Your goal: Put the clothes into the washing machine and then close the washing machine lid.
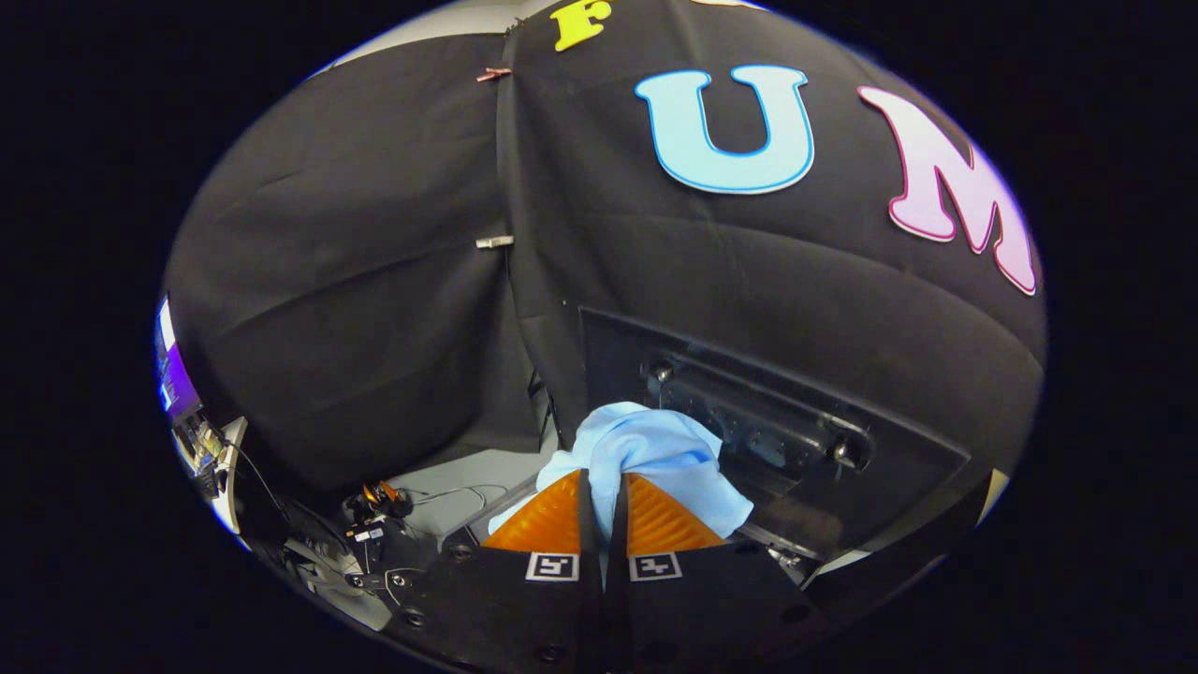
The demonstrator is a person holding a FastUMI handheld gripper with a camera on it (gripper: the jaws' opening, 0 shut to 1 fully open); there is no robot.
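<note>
We have the gripper [604, 491] clamped on the blue cloth [646, 449]; its loose folds may, it seems, snag the raised lid [777, 421] at two o'clock

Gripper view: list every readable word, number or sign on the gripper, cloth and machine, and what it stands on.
None can be read.
On the gripper, two square black-and-white markers: coded patterns, no words.
On the light blue cloth, pinched between the shut fingers: no print.
On the dark washing machine: no legible label.
On the small lit screen: too blurred.
</note>
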